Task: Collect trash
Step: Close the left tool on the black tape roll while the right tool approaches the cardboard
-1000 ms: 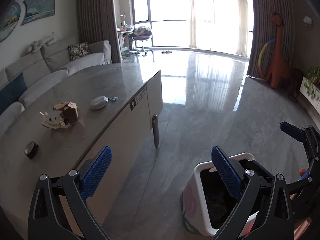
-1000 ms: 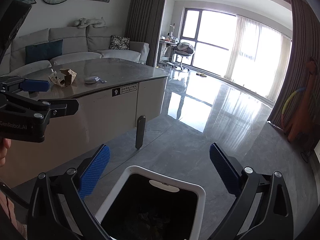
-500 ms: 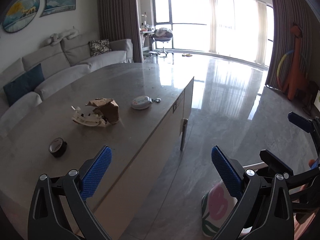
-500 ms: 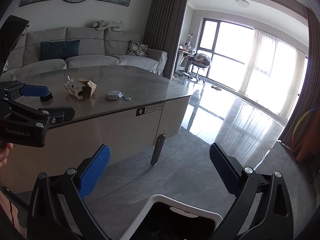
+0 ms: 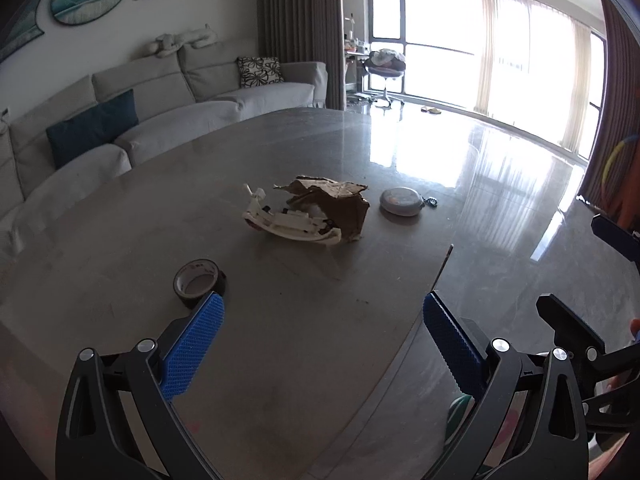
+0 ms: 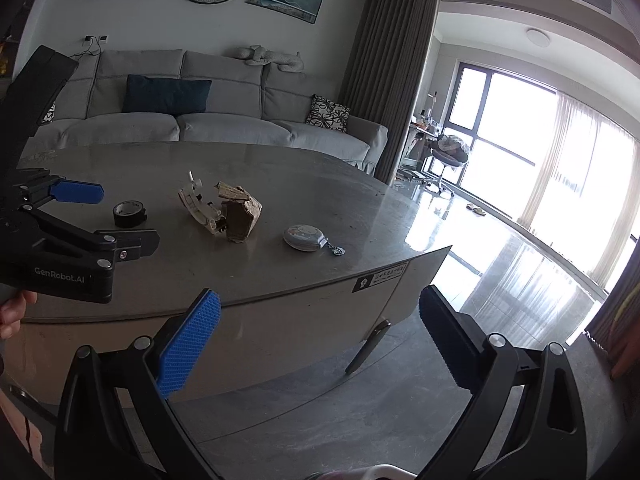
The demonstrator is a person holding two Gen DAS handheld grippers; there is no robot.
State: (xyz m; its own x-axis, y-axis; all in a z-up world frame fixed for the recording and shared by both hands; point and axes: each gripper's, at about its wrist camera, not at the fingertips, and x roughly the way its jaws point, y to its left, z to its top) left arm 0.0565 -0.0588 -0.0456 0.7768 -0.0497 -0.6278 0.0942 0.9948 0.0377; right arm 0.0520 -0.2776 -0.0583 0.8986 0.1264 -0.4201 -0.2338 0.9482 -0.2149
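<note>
A torn brown cardboard scrap (image 5: 332, 204) and a broken white plastic piece (image 5: 288, 224) lie together in the middle of the grey table (image 5: 280, 340). My left gripper (image 5: 320, 308) hovers open over the table's near part, short of them, with nothing between its fingers. In the right wrist view the cardboard (image 6: 240, 212) and plastic (image 6: 198, 204) sit beyond the table edge. My right gripper (image 6: 320, 300) is open and empty, off the table's side above the floor. The left gripper (image 6: 120, 218) shows at the left of that view, by the tape roll.
A black tape roll (image 5: 198, 282) sits just ahead of my left finger. A round grey case with a keychain (image 5: 401, 201) lies right of the cardboard. A sliver of the patterned white bin (image 5: 460, 404) shows below the table edge. A sofa (image 6: 224, 128) stands behind.
Both grippers have risen from over the bin and swung toward the tabletop. The bin has dropped almost out of both views. The trash pile now looks closer.
</note>
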